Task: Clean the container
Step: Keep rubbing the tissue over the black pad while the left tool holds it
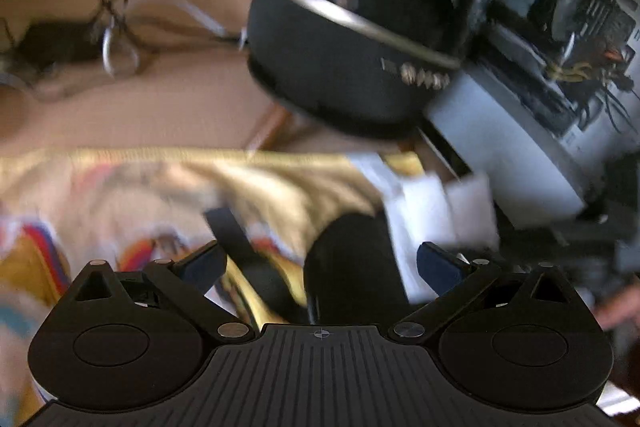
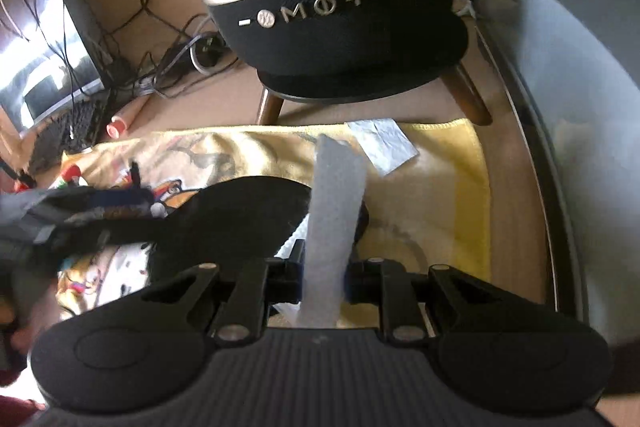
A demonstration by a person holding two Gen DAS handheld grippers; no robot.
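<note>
Currently right gripper [image 2: 324, 277] pinching wipe [image 2: 336, 195] between closed fingers, strip standing upright so free end is reaching black container [image 2: 248, 215]. Left gripper [image 1: 320, 263] fingers spread apart around container [image 1: 352, 267], likely bracing it; contact unclear from blur. Container lying on yellow towel [image 2: 440, 187], which is probably protecting desk and catching dirt. Speaker [image 2: 340, 7] standing behind towel, apart. Second white scrap [image 2: 380, 143] resting on towel's far edge.
</note>
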